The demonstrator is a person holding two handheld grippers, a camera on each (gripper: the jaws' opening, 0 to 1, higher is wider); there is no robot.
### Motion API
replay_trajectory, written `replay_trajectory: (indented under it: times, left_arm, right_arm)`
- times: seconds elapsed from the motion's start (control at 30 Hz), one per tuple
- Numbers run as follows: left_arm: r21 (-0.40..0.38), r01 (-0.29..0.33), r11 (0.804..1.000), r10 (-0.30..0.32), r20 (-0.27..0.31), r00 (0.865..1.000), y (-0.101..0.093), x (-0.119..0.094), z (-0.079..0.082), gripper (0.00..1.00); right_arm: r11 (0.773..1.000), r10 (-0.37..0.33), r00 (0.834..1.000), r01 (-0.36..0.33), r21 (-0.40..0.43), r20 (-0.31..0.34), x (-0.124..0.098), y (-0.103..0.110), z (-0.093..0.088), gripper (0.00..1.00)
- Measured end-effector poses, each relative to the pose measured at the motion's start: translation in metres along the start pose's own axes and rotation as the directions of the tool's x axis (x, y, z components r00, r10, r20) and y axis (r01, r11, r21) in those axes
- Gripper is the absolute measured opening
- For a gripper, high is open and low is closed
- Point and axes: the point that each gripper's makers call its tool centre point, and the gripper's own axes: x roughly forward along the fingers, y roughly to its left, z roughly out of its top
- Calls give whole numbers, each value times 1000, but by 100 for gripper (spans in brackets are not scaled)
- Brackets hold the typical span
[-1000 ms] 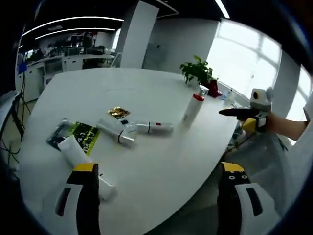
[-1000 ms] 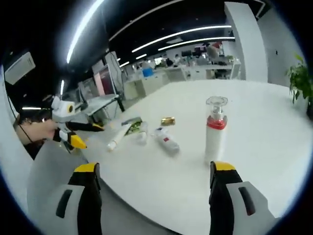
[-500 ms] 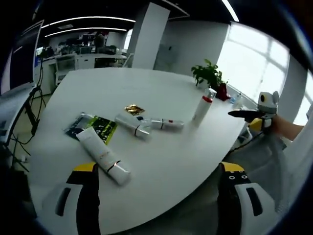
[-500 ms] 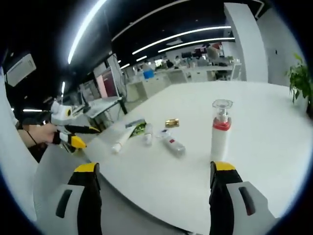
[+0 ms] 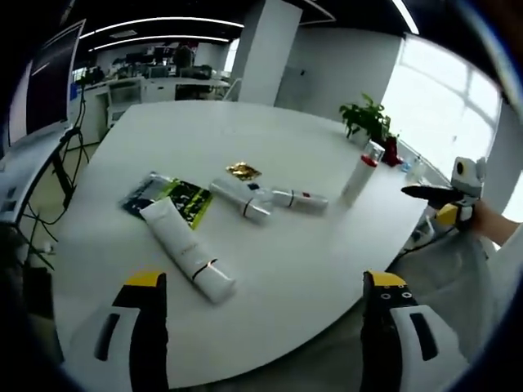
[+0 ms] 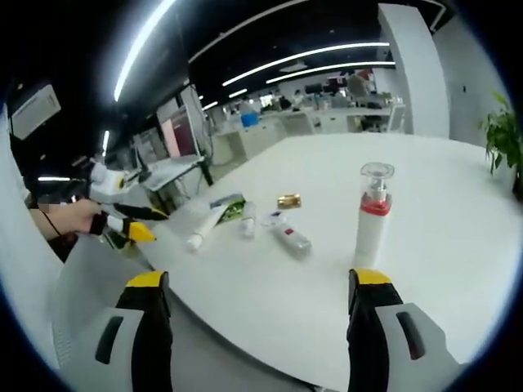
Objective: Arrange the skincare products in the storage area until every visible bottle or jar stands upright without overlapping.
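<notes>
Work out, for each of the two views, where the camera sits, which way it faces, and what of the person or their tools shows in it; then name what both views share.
Left gripper view: rides the left gripper, looking across the white table at lying tubes; the right gripper enters from the right.
Right gripper view: rides the right gripper, facing the upright pump bottle; the left gripper and a hand show at left.
Shared: table, pump bottle, large white tube, gold sachet.
</notes>
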Motion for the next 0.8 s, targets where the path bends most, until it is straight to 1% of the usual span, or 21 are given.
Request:
replay_trajectory:
  times: [0.07, 0.13, 0.2, 0.23, 0.33, 0.43, 0.53, 0.6, 0.63, 0.67, 0.7, 0.8]
  left_arm:
    - [-10, -22, 1000, 21, -6, 1000, 7, 4, -1, 90]
    - [-12, -42, 999, 42, -20, 999, 11, 5, -1, 88]
    - [-16, -80, 997, 80, -40, 996, 20, 11, -3, 86]
    - [-20, -88, 996, 87, -46, 995, 23, 14, -4, 84]
    - [-70, -124, 990, 119, -72, 990, 31, 18, -7, 81]
    - [-77, -150, 986, 143, -91, 986, 36, 24, -7, 78]
    - [-92, -180, 979, 169, -119, 978, 43, 31, -7, 77]
    - [-125, -213, 969, 192, -159, 968, 46, 32, -10, 74]
    - [-137, -215, 967, 192, -168, 967, 50, 39, -9, 74]
    - [-136, -216, 967, 193, -166, 967, 53, 43, -8, 73]
    - [-139, -231, 963, 205, -177, 962, 59, 46, -7, 72]
    - [-131, -250, 959, 221, -202, 954, 63, 52, -6, 70]
  right_arm:
    - [1000, -3, 1000, 3, -5, -8, 0, 0, -2, 88]
    - [1000, -3, 1000, 3, -7, -13, 1, 0, -2, 88]
    - [1000, -3, 1000, 3, -11, -18, 1, 1, -3, 87]
    - [1000, -6, 1000, 5, -12, -22, 1, 1, -4, 86]
    - [1000, -8, 1000, 8, -8, -23, 2, 2, -4, 86]
    - [1000, -15, 1000, 15, 0, -21, 1, 0, -4, 85]
    - [1000, -18, 999, 18, 9, -28, 1, -2, -6, 84]
    - [1000, -23, 999, 23, 12, -36, 1, -2, -7, 83]
    - [1000, -24, 999, 24, 12, -37, 1, -2, -8, 83]
    - [1000, -27, 999, 27, 14, -44, 2, -2, -10, 83]
    - [999, -30, 998, 31, 14, -49, 2, -3, -11, 83]
    - [999, -36, 998, 37, 19, -57, 4, -5, -15, 83]
